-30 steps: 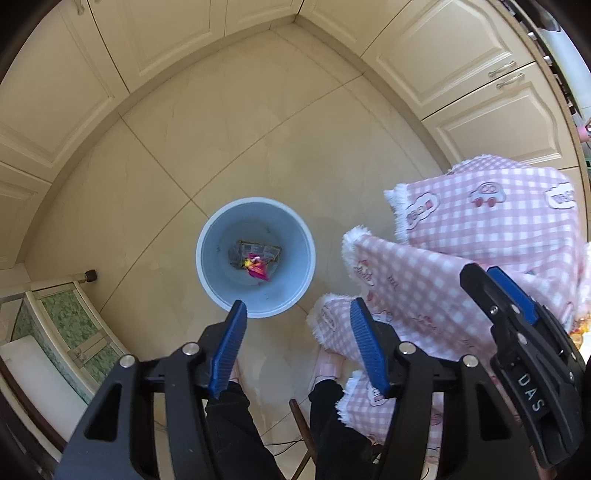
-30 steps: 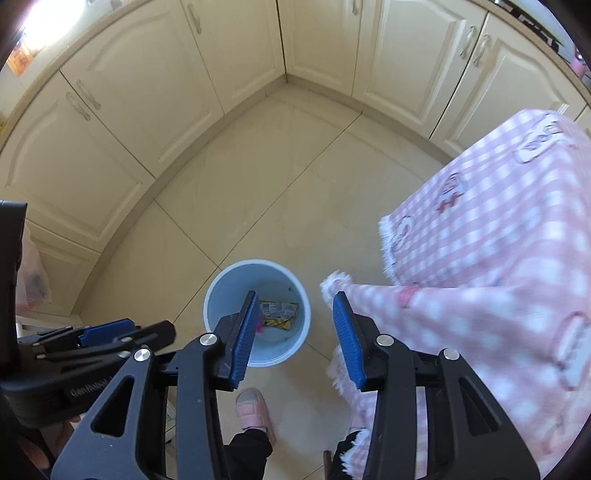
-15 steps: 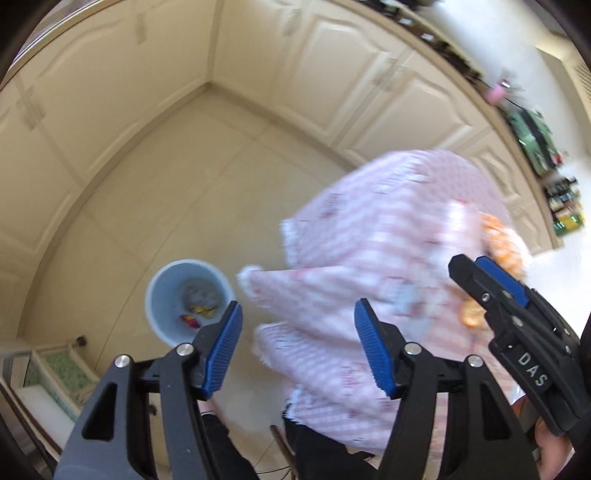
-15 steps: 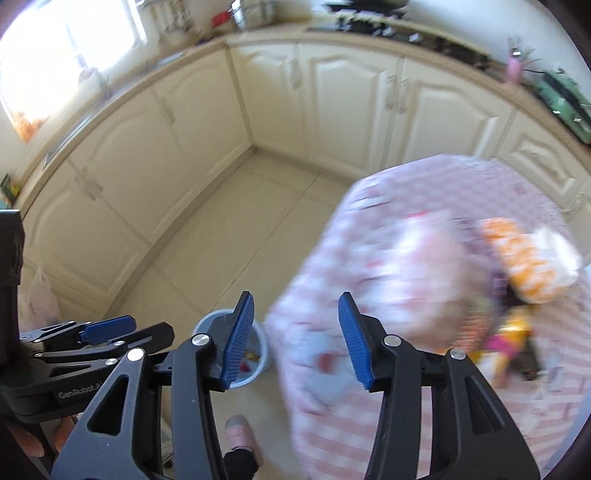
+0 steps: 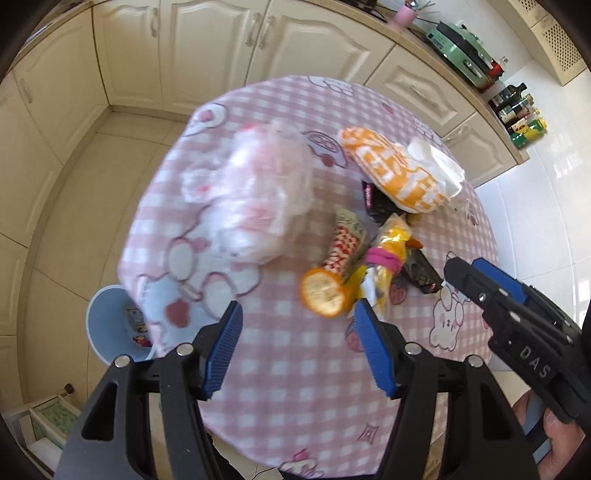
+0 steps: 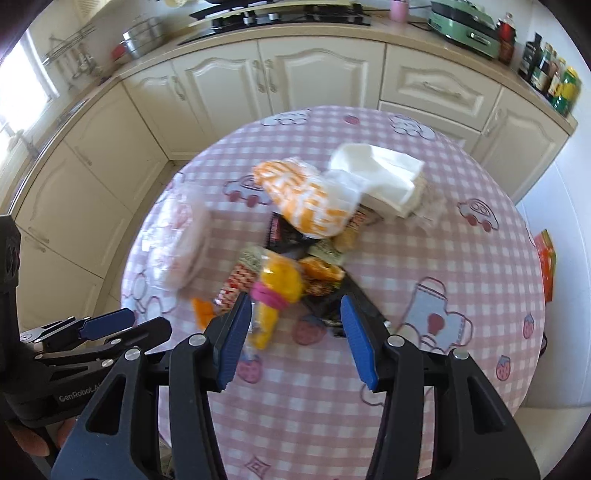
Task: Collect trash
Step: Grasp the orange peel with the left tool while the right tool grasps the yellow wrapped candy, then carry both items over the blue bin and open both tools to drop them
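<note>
A heap of trash lies on a round table with a pink checked cloth [image 5: 295, 369] [image 6: 461, 277]: an orange-and-white bag [image 5: 391, 173] [image 6: 303, 199], a clear plastic bag [image 5: 255, 195] [image 6: 181, 240], a red-and-white wrapper [image 5: 341, 251], an orange peel [image 5: 323, 293], a yellow wrapper with a pink band [image 5: 388, 251] [image 6: 275, 291], dark wrappers [image 5: 421, 273] and white tissue [image 6: 380, 177]. My left gripper [image 5: 297, 347] is open and empty, near the peel. My right gripper [image 6: 293, 332] is open and empty, near the yellow wrapper. A blue bin [image 5: 107, 328] holding wrappers stands on the floor at the table's left.
Cream kitchen cabinets [image 6: 295, 74] run behind and left of the table. The counter holds bottles [image 6: 554, 77], a green appliance [image 6: 465, 22] and a pink cup [image 5: 402, 14]. A tiled floor [image 5: 74, 206] lies to the left. A small green-topped stand [image 5: 48, 417] sits near the bin.
Both grippers have swung up and right from over the blue bin on the floor to over the table's trash heap. Both stay open and empty.
</note>
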A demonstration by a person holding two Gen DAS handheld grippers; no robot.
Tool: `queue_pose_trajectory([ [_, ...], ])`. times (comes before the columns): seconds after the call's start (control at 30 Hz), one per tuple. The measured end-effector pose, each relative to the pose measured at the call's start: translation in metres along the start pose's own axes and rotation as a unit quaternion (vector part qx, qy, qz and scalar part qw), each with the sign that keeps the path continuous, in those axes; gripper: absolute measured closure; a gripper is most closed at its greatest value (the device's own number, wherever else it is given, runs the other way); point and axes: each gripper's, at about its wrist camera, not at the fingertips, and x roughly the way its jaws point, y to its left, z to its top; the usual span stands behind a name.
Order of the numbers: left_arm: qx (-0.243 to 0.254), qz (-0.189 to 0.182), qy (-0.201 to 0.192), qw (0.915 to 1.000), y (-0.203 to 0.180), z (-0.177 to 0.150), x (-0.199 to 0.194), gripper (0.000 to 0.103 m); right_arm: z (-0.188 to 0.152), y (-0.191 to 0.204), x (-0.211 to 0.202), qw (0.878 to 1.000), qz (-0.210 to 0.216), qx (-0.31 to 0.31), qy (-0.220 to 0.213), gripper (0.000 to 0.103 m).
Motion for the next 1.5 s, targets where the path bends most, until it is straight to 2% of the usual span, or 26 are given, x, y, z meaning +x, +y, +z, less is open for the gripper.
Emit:
queue_pose_trajectory([
  [0.2,-0.006,0.002,0.021,0.9998,-0.016,0.008,0.032,0.042,-0.002,-0.018,0.008,1.000,0.014,0.014,0.016,0.054],
  [0.27,-0.007,0.005,0.027,0.9996,-0.018,0.008,0.040,0.052,-0.005,-0.022,0.012,0.999,0.020,0.020,0.022,0.054],
  [0.37,-0.016,-0.012,0.044,0.9988,-0.018,0.009,0.050,0.084,-0.007,-0.019,0.018,0.999,0.032,0.024,0.035,0.054],
  [0.4,-0.018,-0.016,0.045,0.9987,-0.017,0.009,0.050,0.087,-0.007,-0.016,0.020,0.998,0.036,0.022,0.038,0.054],
  [0.63,-0.029,-0.015,0.020,0.9993,0.000,0.005,0.023,0.088,-0.005,0.004,0.038,0.996,0.063,0.028,0.058,0.054],
  [0.87,-0.039,-0.017,0.008,0.9990,0.027,-0.001,0.000,0.088,-0.007,0.018,0.069,0.992,0.065,0.050,0.097,0.054],
  [0.97,-0.045,-0.021,0.009,0.9987,0.039,-0.005,-0.006,0.088,-0.009,0.021,0.076,0.992,0.050,0.047,0.103,0.080],
  [1.03,-0.048,-0.024,0.005,0.9986,0.048,-0.008,-0.012,0.088,-0.009,0.022,0.072,0.991,0.058,0.050,0.106,0.084],
  [1.17,-0.059,-0.044,-0.007,0.9973,0.067,-0.013,-0.028,0.088,-0.007,0.035,0.048,0.994,0.051,0.030,0.087,0.085],
  [1.33,-0.073,-0.045,-0.023,0.9960,0.095,-0.017,-0.047,0.088,-0.005,0.083,0.021,0.995,0.074,-0.021,0.067,0.085],
  [1.5,-0.106,-0.026,-0.039,0.9933,0.141,-0.030,-0.072,0.088,-0.008,0.145,0.022,0.990,0.111,-0.059,0.071,0.084],
])
